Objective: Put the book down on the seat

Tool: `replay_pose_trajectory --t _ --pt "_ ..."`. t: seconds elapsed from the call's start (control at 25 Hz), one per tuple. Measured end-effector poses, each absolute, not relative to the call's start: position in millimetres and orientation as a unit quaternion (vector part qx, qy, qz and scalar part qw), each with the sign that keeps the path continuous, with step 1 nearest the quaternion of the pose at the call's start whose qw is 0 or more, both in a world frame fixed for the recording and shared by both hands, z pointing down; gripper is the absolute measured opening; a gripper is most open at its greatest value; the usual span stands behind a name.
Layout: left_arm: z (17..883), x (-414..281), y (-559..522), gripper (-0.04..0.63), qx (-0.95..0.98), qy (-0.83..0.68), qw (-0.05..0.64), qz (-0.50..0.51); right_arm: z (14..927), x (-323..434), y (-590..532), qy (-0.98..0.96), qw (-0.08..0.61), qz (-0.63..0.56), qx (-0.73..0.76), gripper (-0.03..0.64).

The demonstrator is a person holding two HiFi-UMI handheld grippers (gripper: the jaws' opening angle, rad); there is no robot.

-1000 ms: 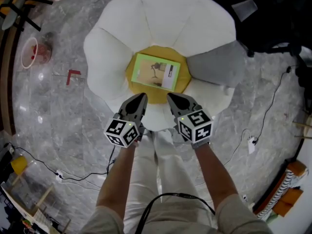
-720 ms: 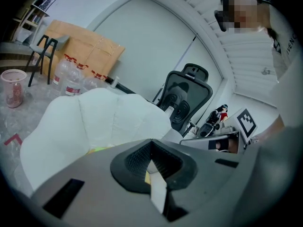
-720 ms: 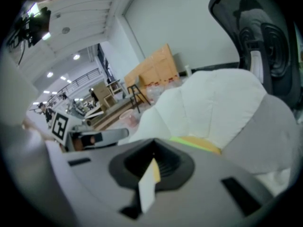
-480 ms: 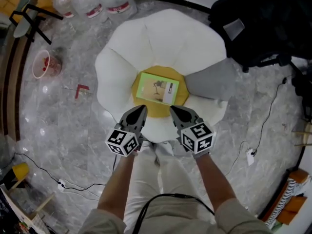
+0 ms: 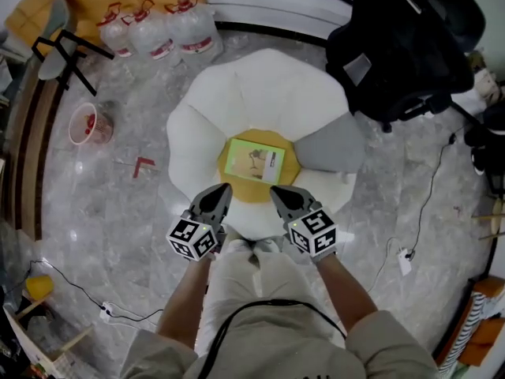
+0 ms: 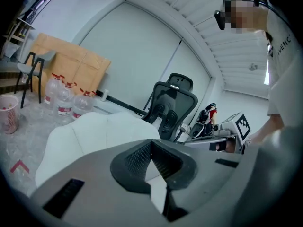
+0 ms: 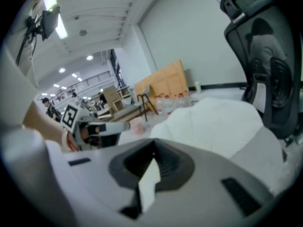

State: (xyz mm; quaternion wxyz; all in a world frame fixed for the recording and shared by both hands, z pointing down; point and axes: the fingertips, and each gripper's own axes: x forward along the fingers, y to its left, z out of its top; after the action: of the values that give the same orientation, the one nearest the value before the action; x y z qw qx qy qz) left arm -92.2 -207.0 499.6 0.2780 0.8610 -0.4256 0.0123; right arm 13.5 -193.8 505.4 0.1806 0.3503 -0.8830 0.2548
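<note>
seen from above your head, a green-covered book point(image 5: 254, 162) lies flat on the yellow centre point(image 5: 257, 193) of a white, petal-shaped seat point(image 5: 260, 93) in the middle of the frame. neither gripper touches it. your left gripper point(image 5: 222, 189) and right gripper point(image 5: 277, 192) hang side by side just below the book in the frame, over the seat's near petal, tips pointing toward the book. each gripper's jaws are pressed together at the tips with nothing between them; the left gripper view and the right gripper view both show this, with the white seat beyond the jaws. a grey cushion point(image 5: 330, 144) sits on the seat just right of the book. a black office chair point(image 5: 402, 46) stands at the upper right, water bottles point(image 5: 158, 34) at the upper left, and a red-and-white cup point(image 5: 84, 125) on the marble floor point(image 5: 118, 235) at the left. your pale trouser legs point(image 5: 252, 283) fill the lower middle.
</note>
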Motion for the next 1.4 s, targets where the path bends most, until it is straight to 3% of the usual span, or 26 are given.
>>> replay_pose_trajectory --t 0.72,1.4 --pt "385.0 -77.2 -195.9 0.023 0.882 -0.410 0.231 -0.025 397.5 28.9 -179.8 -0.898 0.142 0.224 0.350 0.014" --pt "324.7 -82.1 -165.4 0.023 0.885 -0.403 0.230 -0.043 331.3 18.6 -150.6 -0.901 0.112 0.232 0.348 0.015"
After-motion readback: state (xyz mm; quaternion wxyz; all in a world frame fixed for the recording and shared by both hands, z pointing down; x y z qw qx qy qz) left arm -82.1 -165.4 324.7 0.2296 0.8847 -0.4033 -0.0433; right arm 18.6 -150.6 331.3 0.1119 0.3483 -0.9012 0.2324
